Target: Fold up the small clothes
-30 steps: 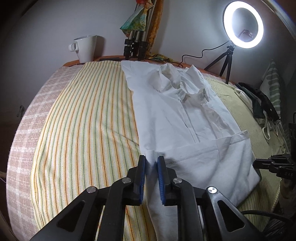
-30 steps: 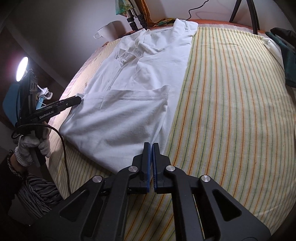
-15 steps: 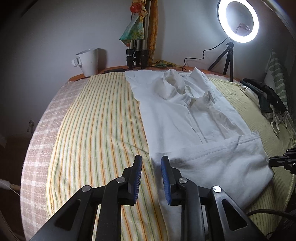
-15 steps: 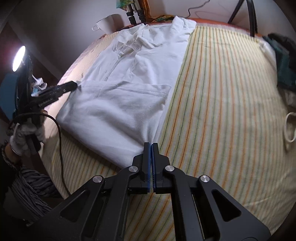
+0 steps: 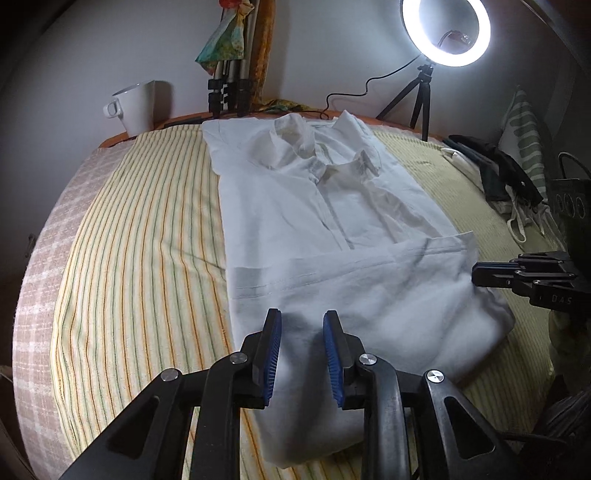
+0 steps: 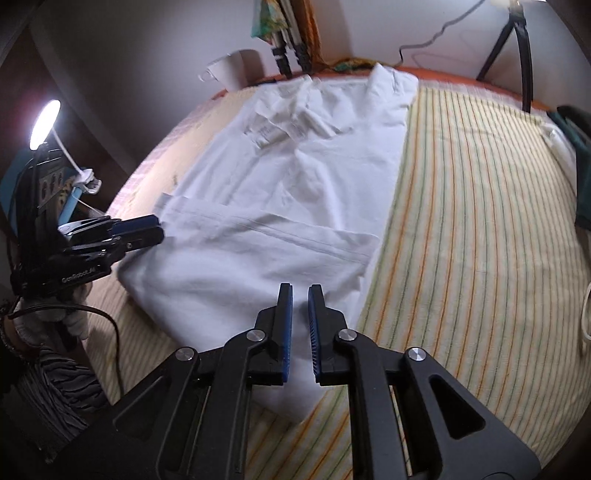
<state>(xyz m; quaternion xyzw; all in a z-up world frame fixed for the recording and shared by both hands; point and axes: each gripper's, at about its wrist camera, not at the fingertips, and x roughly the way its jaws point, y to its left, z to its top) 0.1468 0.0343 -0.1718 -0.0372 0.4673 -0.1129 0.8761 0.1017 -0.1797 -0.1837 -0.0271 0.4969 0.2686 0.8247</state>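
A small white collared shirt (image 5: 314,206) lies flat on the striped yellow cloth (image 5: 140,258), collar at the far end, its bottom part folded up over the body (image 5: 388,295). It also shows in the right wrist view (image 6: 288,192). My left gripper (image 5: 302,325) is open and empty above the folded hem's near left part. My right gripper (image 6: 300,295) is slightly open and empty above the fold's near right part. Each gripper shows in the other's view, the right one (image 5: 480,273) at the shirt's right edge, the left one (image 6: 157,229) at its left edge.
A white mug (image 5: 135,107), tripod legs (image 5: 227,92) and a lit ring light (image 5: 447,31) stand along the far edge. Dark clothes (image 5: 495,170) lie at the right. A small lamp (image 6: 44,123) glows at the left of the right wrist view.
Both grippers have opened; the left one widened from nearly shut, the right one from shut. Both moved inward over the folded lower part of the shirt.
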